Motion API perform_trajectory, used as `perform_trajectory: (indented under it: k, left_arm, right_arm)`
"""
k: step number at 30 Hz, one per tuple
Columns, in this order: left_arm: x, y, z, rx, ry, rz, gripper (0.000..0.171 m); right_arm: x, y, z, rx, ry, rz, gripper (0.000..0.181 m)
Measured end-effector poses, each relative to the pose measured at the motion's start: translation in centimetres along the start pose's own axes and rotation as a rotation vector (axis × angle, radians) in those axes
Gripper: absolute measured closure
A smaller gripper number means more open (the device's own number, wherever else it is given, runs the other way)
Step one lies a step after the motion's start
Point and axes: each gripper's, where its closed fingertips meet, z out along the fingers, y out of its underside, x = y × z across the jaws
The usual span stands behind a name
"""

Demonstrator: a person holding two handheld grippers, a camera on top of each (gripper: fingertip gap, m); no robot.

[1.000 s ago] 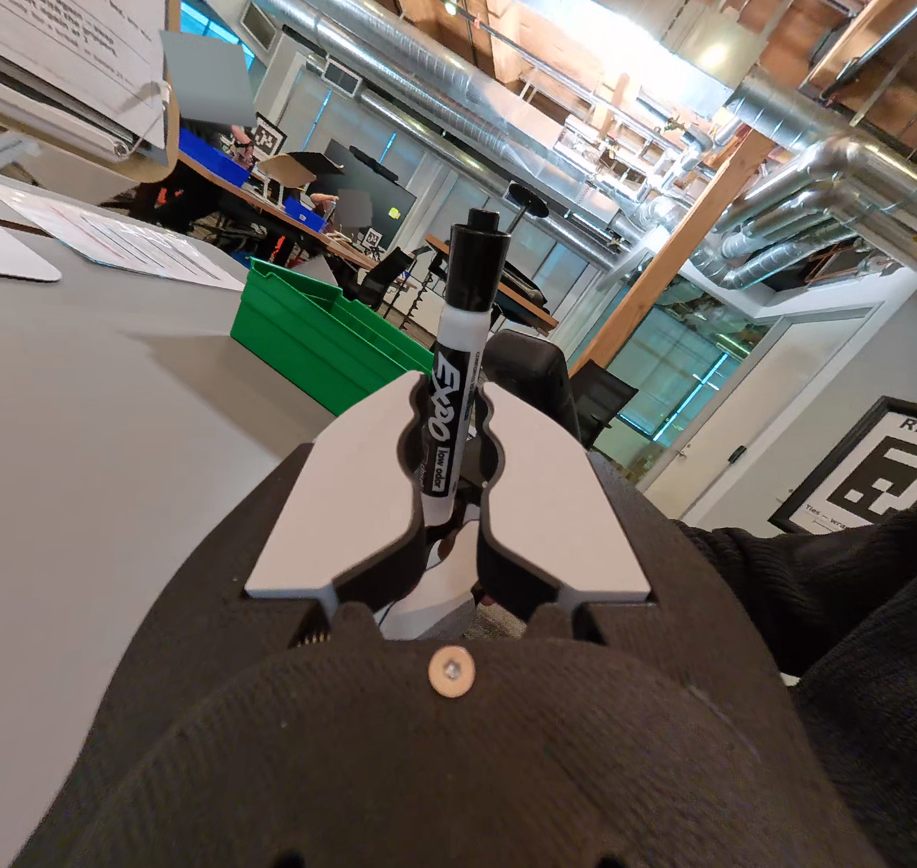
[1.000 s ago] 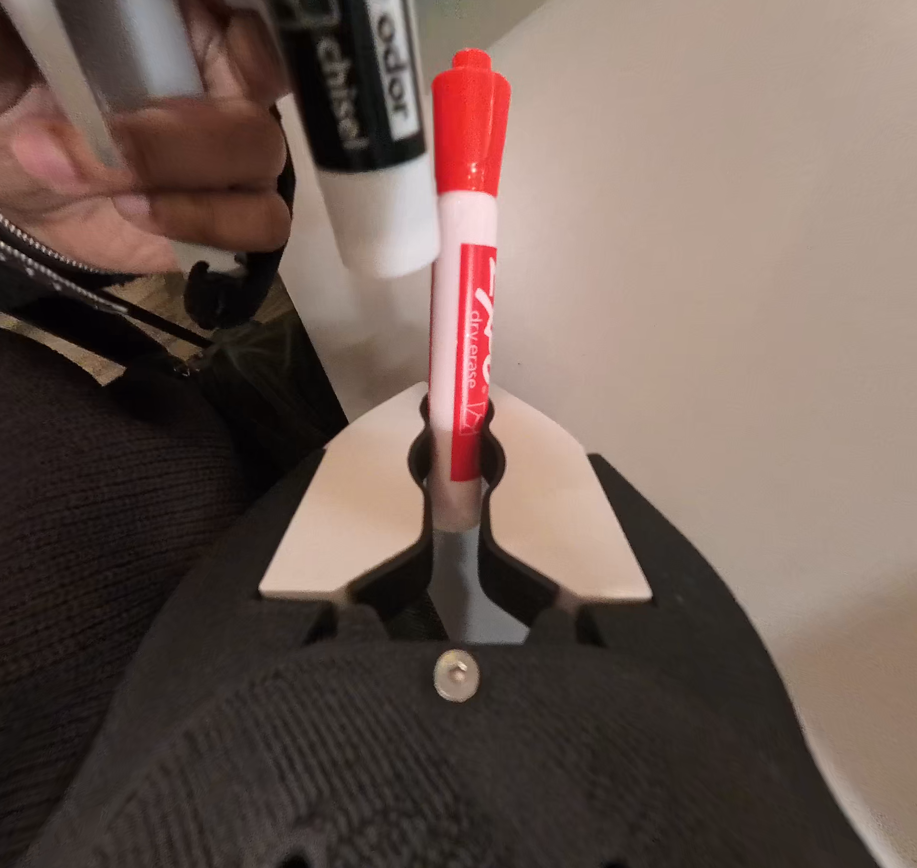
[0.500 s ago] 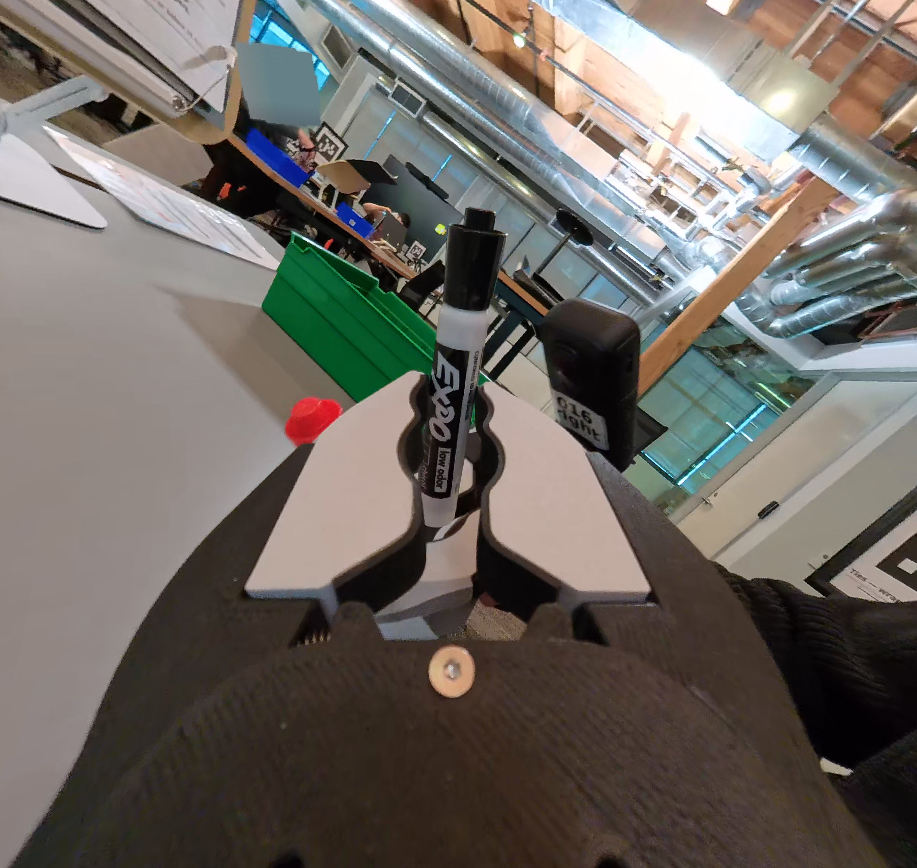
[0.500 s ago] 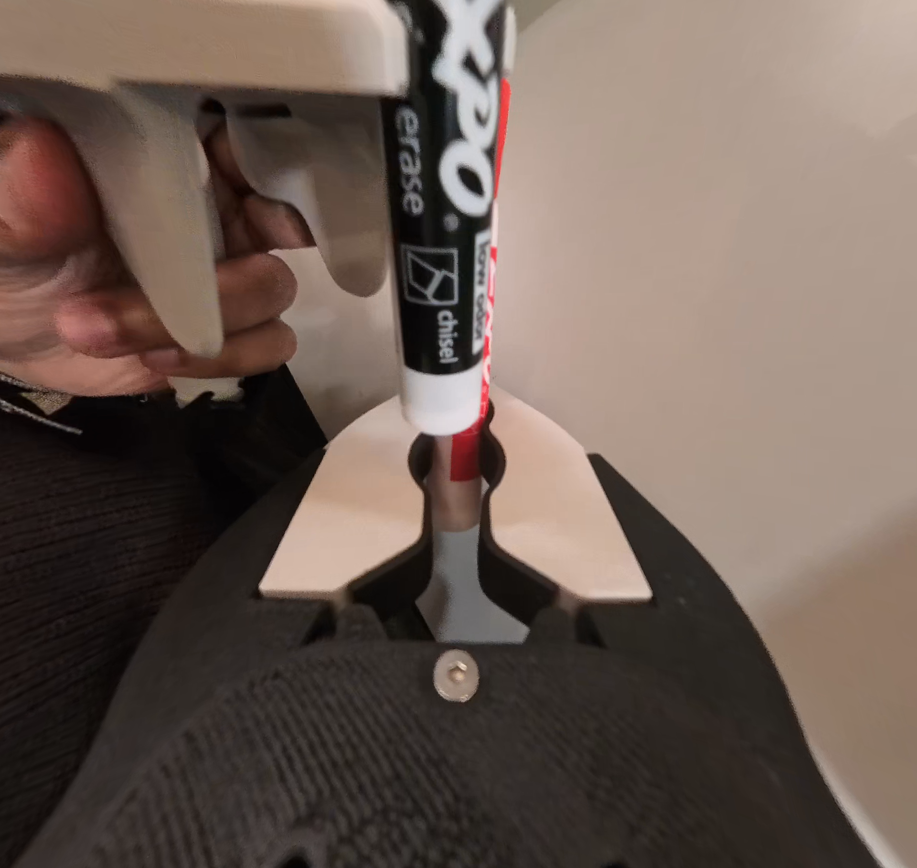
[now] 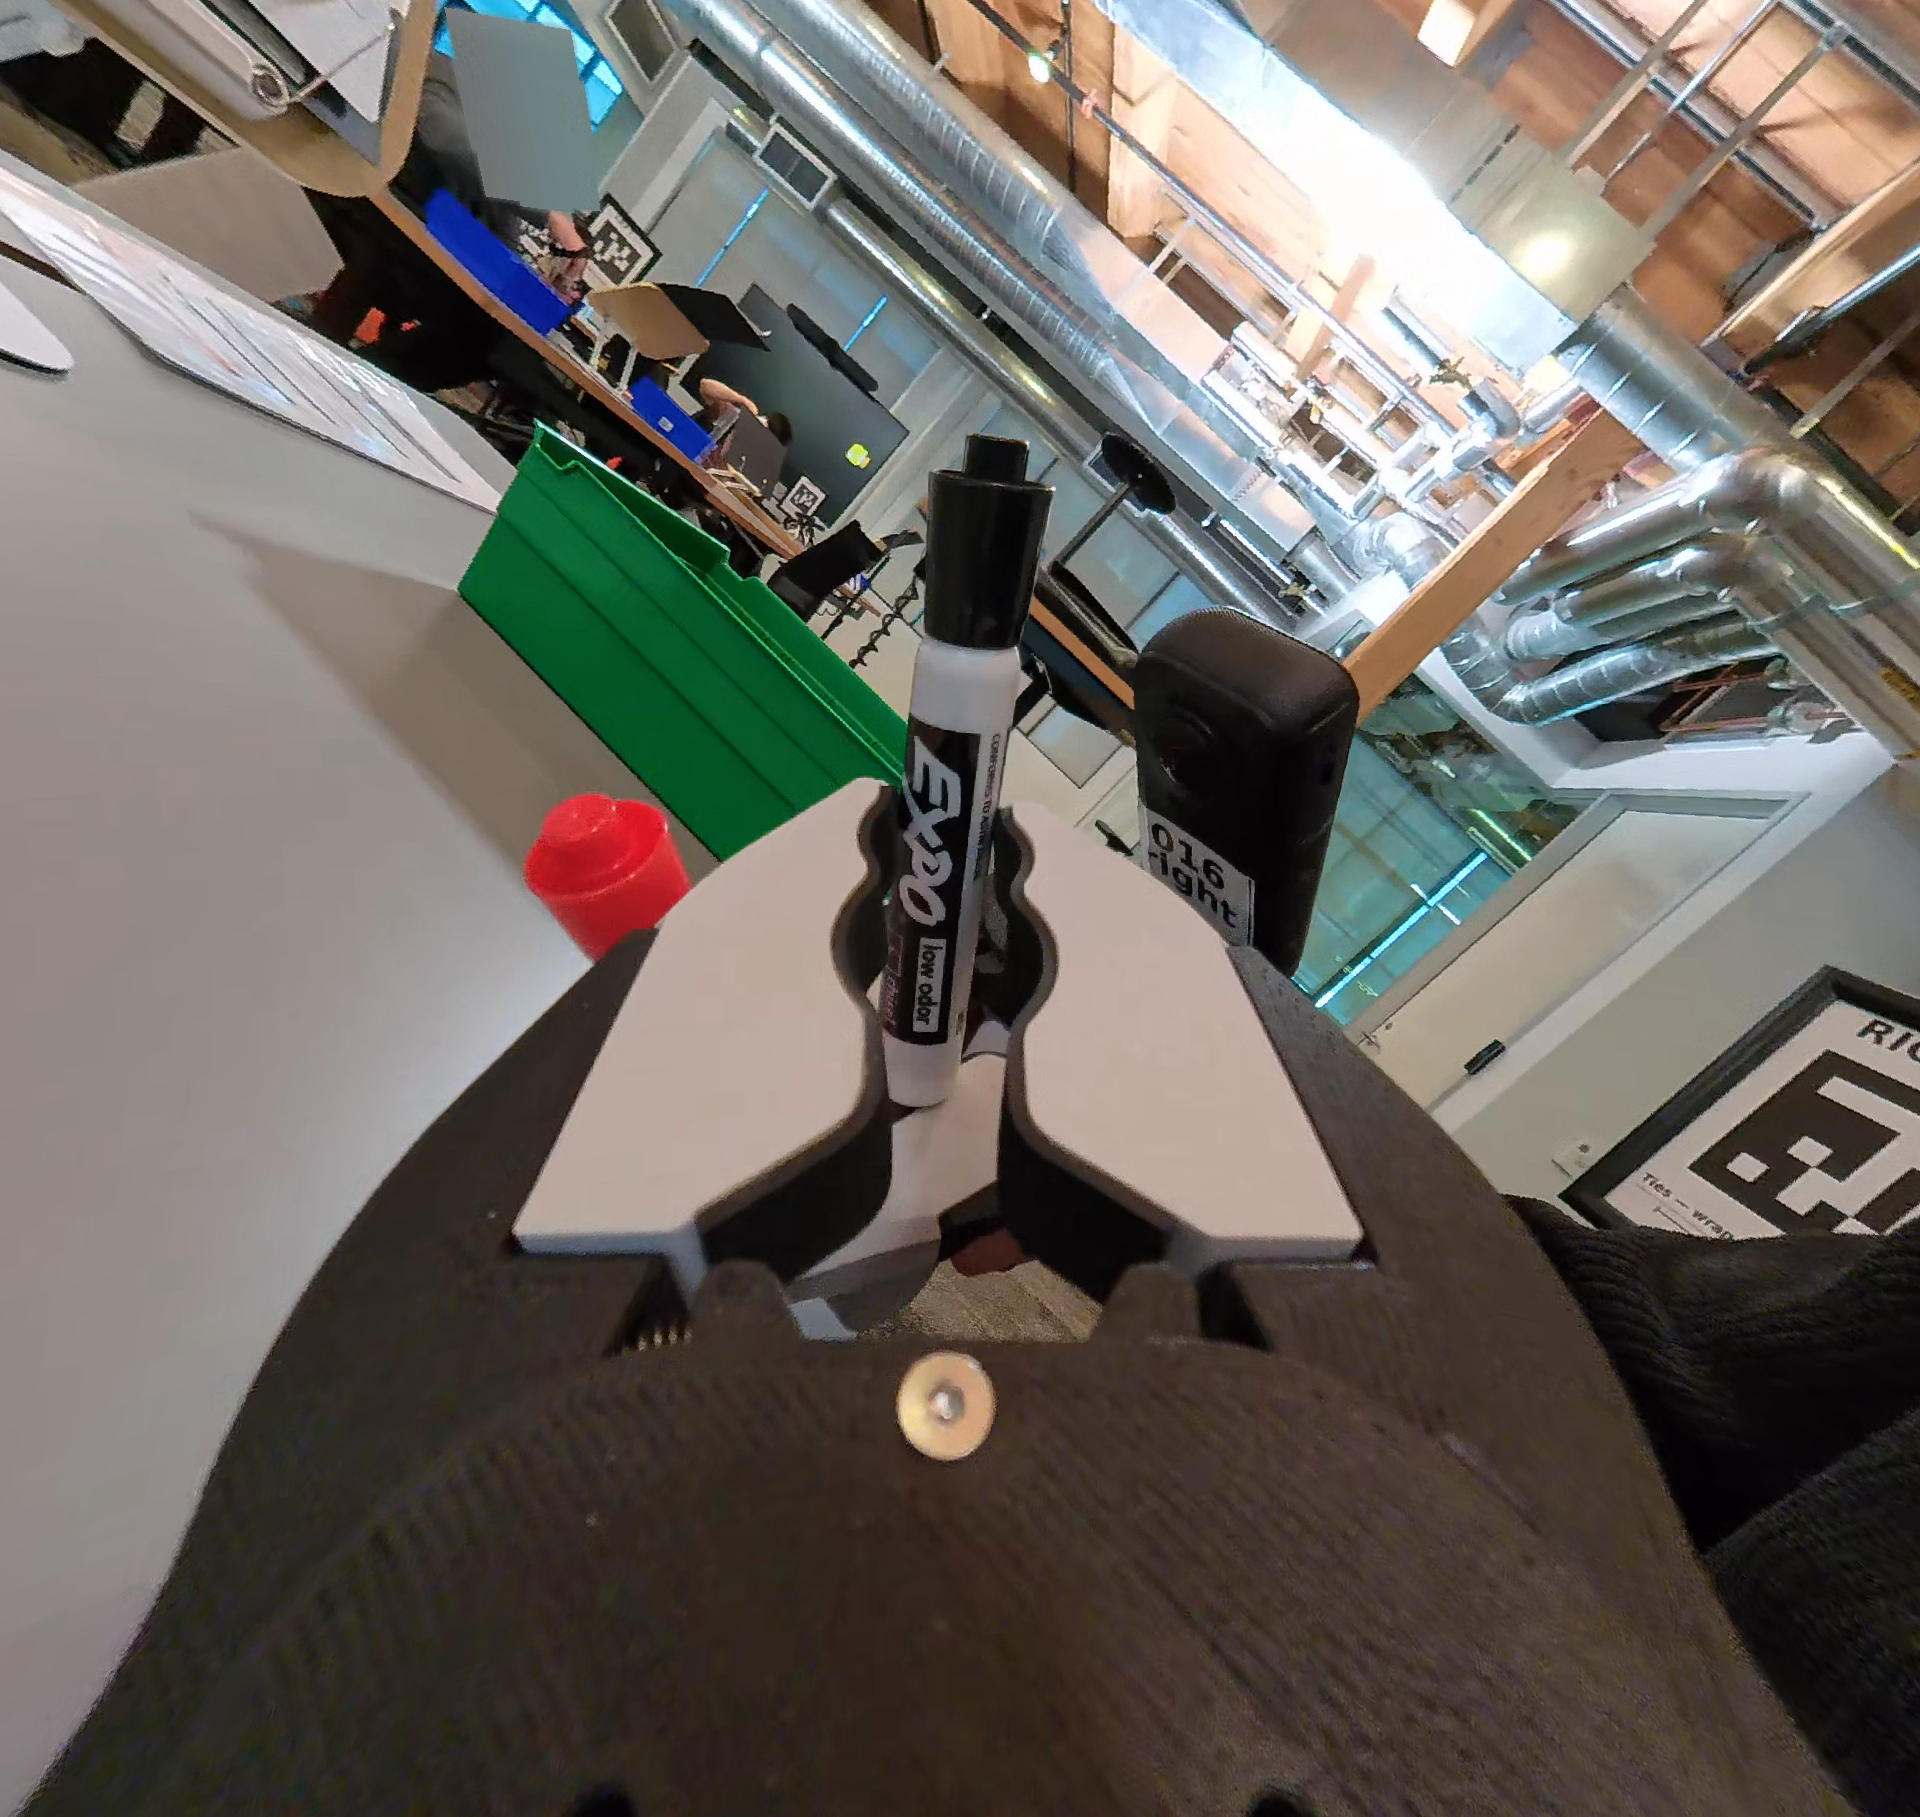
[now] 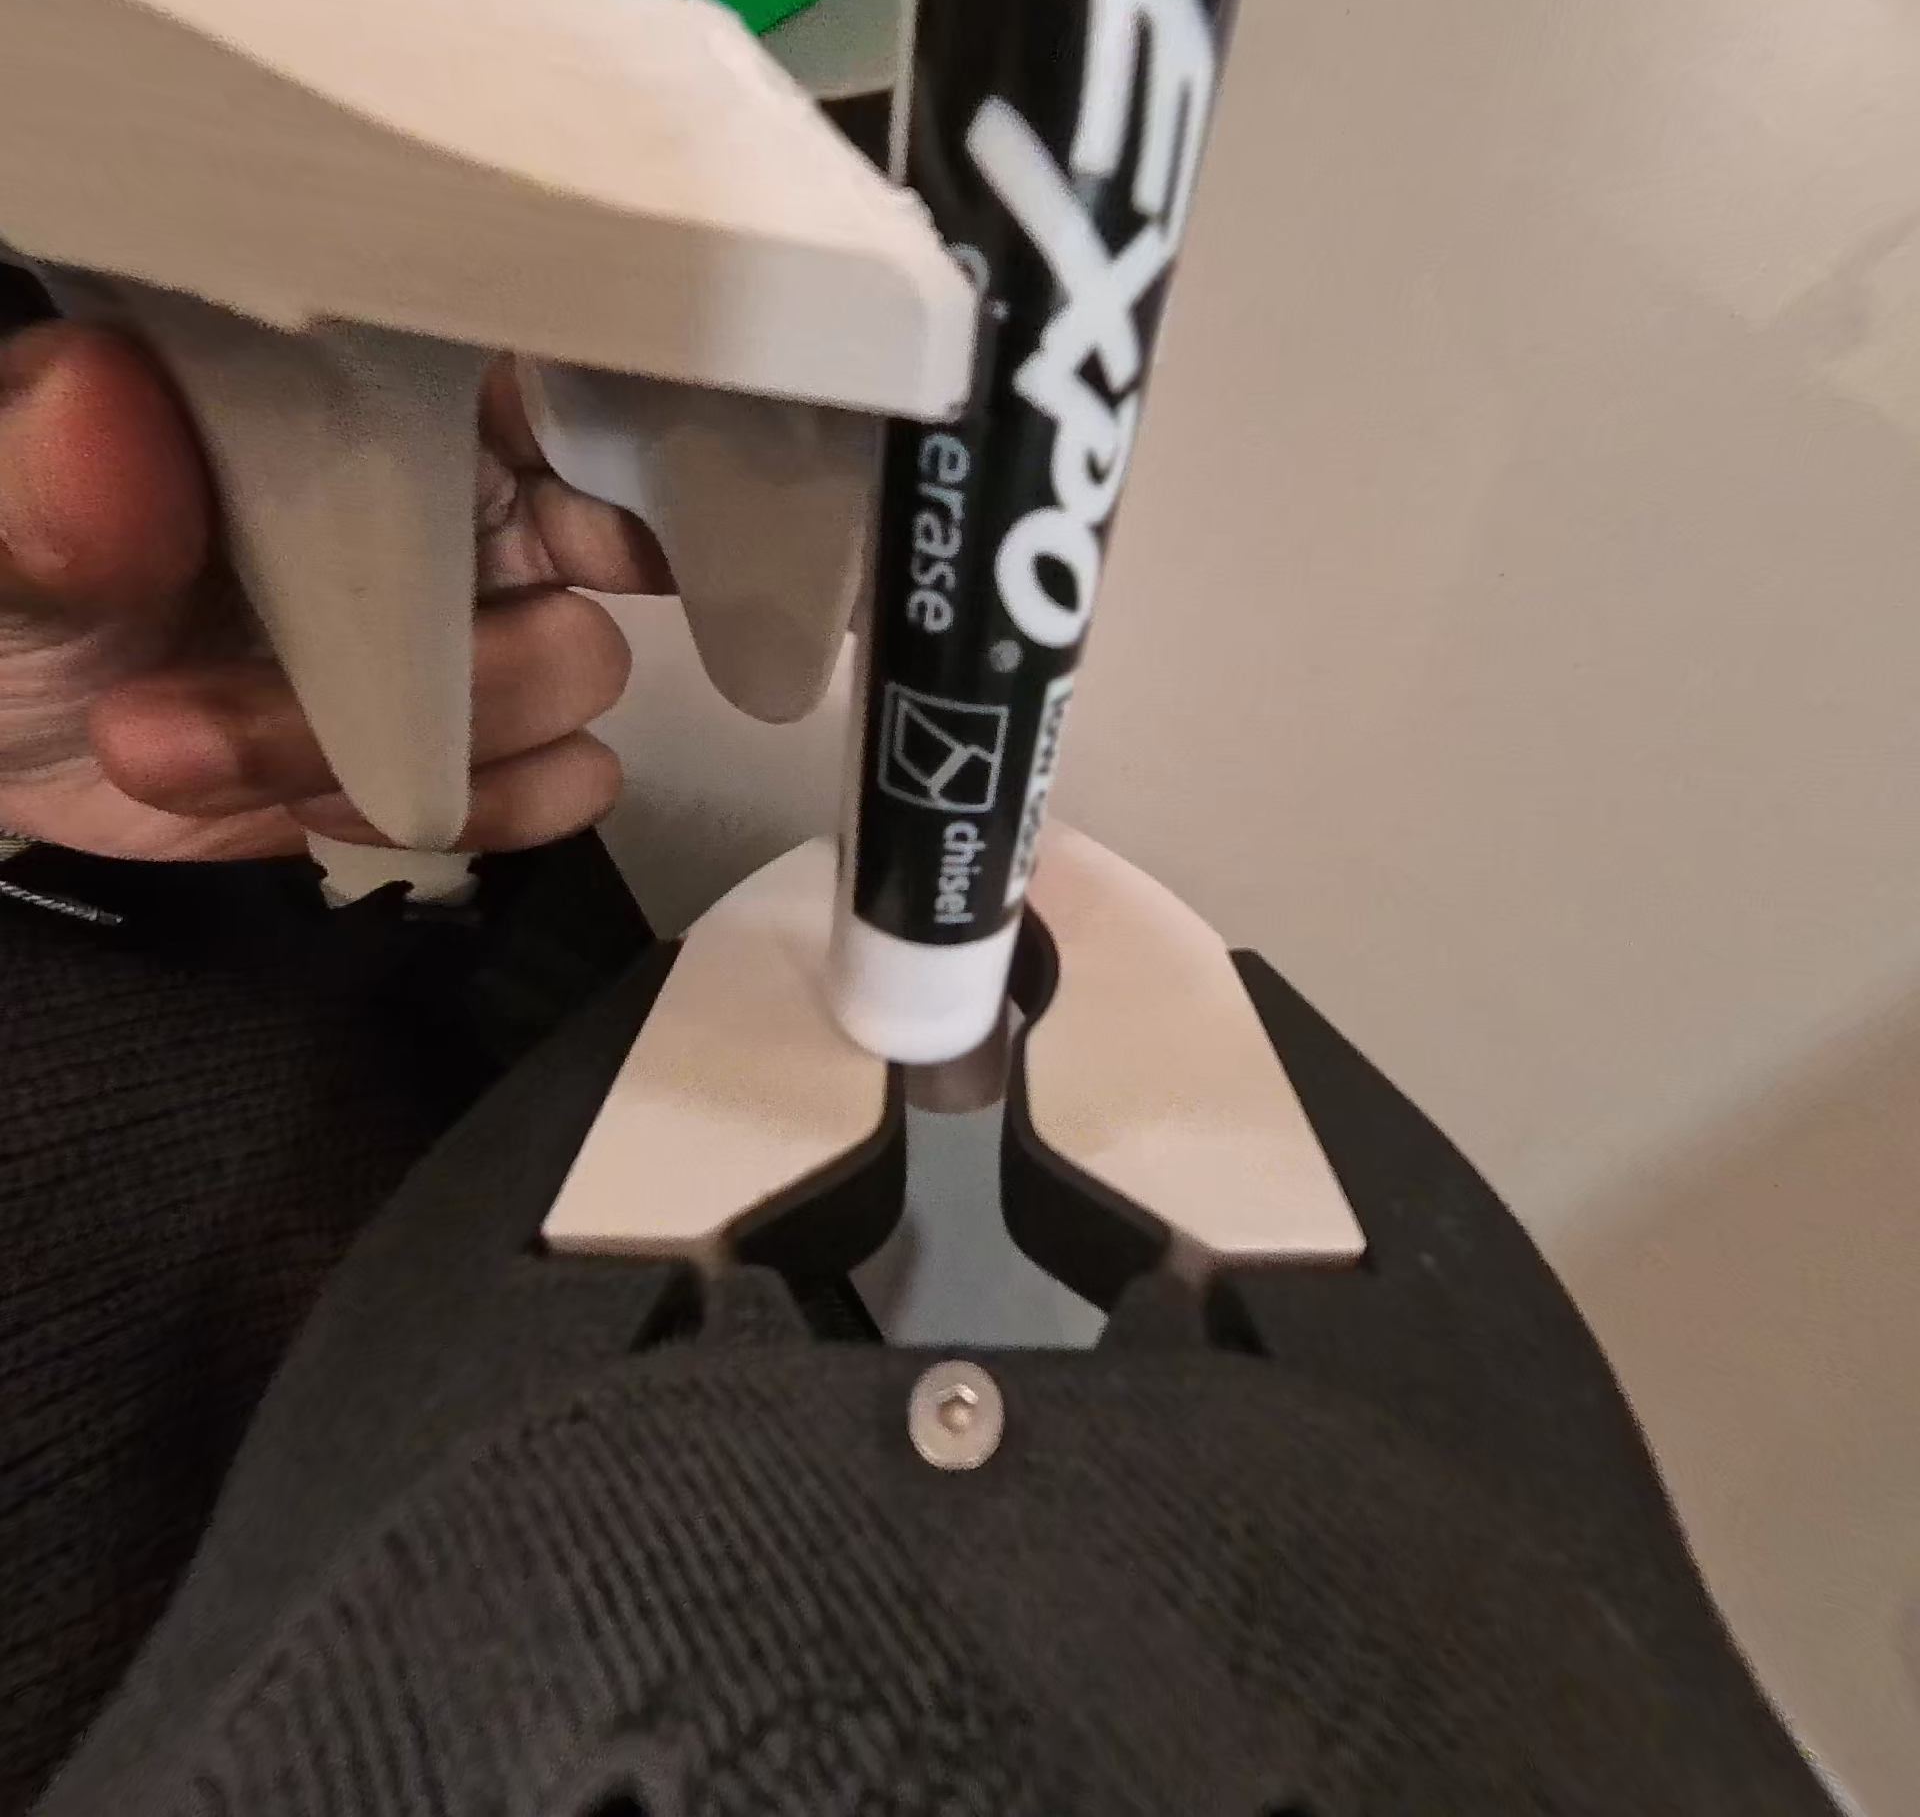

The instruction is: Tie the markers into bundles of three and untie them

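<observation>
Left wrist view shows the left gripper (image 5: 940, 946) clamped on an upright black marker (image 5: 961, 770), a red cap (image 5: 603, 868) beside it, and a green bin (image 5: 665, 645) whose contents are hidden. Right wrist view shows only that black marker covering the right gripper (image 6: 951, 1019), which pinches a mostly hidden barrel.

A green bin (image 5: 665, 666) stands on a grey table (image 5: 208, 832). Left of the bin, a printed sheet (image 5: 239, 354) lies flat. Behind the bin are desks with blue bins (image 5: 488, 261) and what may be a dark screen (image 5: 821, 396). Above the bin run silver ducts (image 5: 935, 136). Far right of it, a wooden post (image 5: 1486, 562) and a framed black-and-white pattern (image 5: 1766, 1133).
</observation>
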Motion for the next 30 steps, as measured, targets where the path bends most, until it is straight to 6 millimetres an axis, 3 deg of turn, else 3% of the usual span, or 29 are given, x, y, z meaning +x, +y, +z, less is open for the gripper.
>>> perform_trajectory:
  k: [7, 12, 20, 24, 30]
  left_arm:
    - [-0.6, 0.0, 0.0, -0.002, -0.041, 0.050, 0.155]
    - [-0.7, 1.8, 0.4, -0.053, -0.044, 0.081, 0.154]
    - [-1.1, 2.4, 0.3, -0.083, -0.073, 0.042, 0.154]
    - [-1.4, 2.3, 0.1, -0.091, -0.091, 0.026, 0.153]
    - [-2.0, 0.7, -0.7, -0.058, -0.127, 0.000, 0.134]
  right_arm:
    - [0.2, -0.1, -0.1, 0.010, -0.002, 0.012, 0.165]
    - [0.2, 0.0, -0.1, 0.002, 0.019, -0.011, 0.166]
    - [1.3, -0.4, -0.8, 0.037, 0.025, 0.037, 0.165]
    - [1.6, -0.2, -0.8, 0.022, 0.044, 0.025, 0.166]
    - [2.0, 0.7, -0.9, -0.049, 0.040, 0.027, 0.166]
